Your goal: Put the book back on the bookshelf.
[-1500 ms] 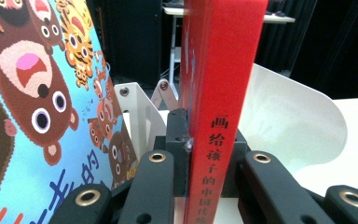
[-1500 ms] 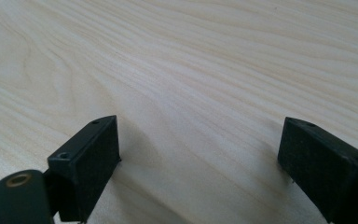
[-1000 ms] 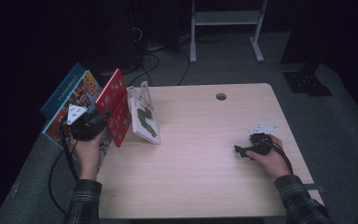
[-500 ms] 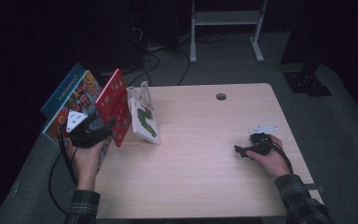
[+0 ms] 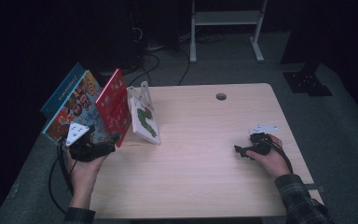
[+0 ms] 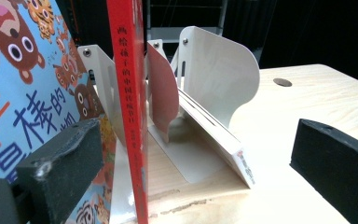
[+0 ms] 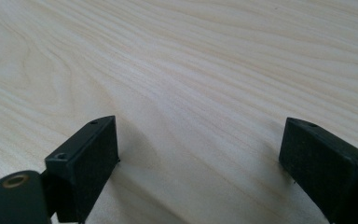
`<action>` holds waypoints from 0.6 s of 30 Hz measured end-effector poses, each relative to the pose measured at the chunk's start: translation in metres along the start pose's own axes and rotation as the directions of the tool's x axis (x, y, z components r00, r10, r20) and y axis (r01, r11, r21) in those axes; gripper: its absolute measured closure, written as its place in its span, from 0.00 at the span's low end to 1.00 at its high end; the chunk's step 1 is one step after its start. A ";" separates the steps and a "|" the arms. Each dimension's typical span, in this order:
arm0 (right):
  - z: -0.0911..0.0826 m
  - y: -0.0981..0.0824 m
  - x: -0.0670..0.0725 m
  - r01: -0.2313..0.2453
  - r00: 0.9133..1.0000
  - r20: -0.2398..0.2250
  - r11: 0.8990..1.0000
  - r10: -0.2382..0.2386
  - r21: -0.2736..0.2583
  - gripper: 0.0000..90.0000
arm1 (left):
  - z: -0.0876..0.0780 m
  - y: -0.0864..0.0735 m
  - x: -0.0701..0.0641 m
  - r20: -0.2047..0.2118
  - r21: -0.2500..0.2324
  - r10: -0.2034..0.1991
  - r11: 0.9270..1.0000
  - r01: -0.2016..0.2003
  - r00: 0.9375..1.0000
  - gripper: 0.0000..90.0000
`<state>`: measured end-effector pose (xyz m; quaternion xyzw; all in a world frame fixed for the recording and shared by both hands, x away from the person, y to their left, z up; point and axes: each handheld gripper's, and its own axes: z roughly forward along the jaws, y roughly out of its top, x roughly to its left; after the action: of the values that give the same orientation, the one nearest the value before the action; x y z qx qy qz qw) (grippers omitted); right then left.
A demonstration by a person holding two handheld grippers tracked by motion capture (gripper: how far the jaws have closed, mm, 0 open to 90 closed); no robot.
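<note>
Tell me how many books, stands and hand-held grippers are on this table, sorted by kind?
Books: 4 (dark blue book, cartoon animal book, red book, white book)
White metal book stands: 1
Grippers: 2 (left gripper, right gripper)
Total: 7

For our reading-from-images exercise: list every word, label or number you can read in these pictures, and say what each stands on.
"画给孩子的中国传统节日", as best it reads: spine of the red book, in the left gripper view.
"棒的": large blue characters on the cartoon-animal book cover; the rest is cut off.
Print on the leaning white book's spine: too small to read.
The high view's covers: too blurred to read.
</note>
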<state>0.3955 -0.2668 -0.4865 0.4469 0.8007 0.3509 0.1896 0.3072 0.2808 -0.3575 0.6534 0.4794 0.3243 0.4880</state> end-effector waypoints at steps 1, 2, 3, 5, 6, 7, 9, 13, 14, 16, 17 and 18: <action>0.000 0.000 0.000 0.000 1.000 0.001 1.000 0.000 0.000 0.12 | -0.004 -0.002 -0.002 0.007 -0.005 0.000 1.000 0.000 1.000 0.01; 0.000 0.000 0.000 0.000 1.000 0.001 1.000 0.000 0.000 0.12 | -0.004 -0.002 -0.002 0.007 -0.005 0.000 1.000 0.000 1.000 0.00; 0.000 0.000 0.000 0.000 1.000 0.001 1.000 0.000 0.000 0.12 | -0.007 -0.003 -0.003 0.008 -0.010 0.002 1.000 -0.002 1.000 0.00; 0.000 0.000 0.000 -0.001 1.000 0.001 1.000 0.001 0.000 0.12 | -0.012 -0.005 -0.007 0.012 -0.024 0.003 1.000 -0.003 1.000 0.00; 0.000 0.000 0.000 -0.001 1.000 0.001 1.000 0.001 0.000 0.12 | -0.012 -0.005 -0.007 0.012 -0.024 0.003 1.000 -0.003 1.000 0.00; 0.000 0.000 0.000 -0.001 1.000 0.001 1.000 0.001 0.000 0.12 | -0.017 -0.009 -0.010 0.021 -0.029 0.008 1.000 -0.008 1.000 0.00; 0.000 0.000 0.000 0.000 1.000 0.001 1.000 0.000 0.000 0.12 | -0.019 -0.011 -0.012 0.025 -0.030 0.011 0.999 -0.010 1.000 0.00; 0.000 0.000 0.000 0.000 1.000 0.001 1.000 0.000 0.000 0.12 | -0.026 -0.019 -0.020 0.044 -0.035 0.012 0.999 -0.011 0.999 0.00; 0.000 0.000 0.000 -0.001 1.000 0.001 1.000 0.001 0.000 0.12 | -0.026 -0.020 -0.022 0.048 -0.036 0.013 0.999 -0.011 0.999 0.00; 0.000 0.000 0.000 -0.001 1.000 0.001 1.000 0.001 0.000 0.12 | -0.028 -0.021 -0.023 0.049 -0.032 0.016 0.999 -0.014 0.999 0.00; 0.000 0.000 0.000 -0.001 1.000 0.001 1.000 0.001 0.000 0.12 | -0.030 -0.023 -0.025 0.056 -0.033 0.012 0.999 -0.010 0.998 0.00; 0.000 0.000 0.000 -0.001 1.000 0.001 1.000 0.001 0.000 0.12 | -0.030 -0.023 -0.025 0.056 -0.033 0.012 0.999 -0.010 0.998 0.00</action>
<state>0.3953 -0.2668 -0.4865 0.4476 0.8004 0.3507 0.1899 0.2651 0.2686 -0.3689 0.6570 0.4564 0.3161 0.5101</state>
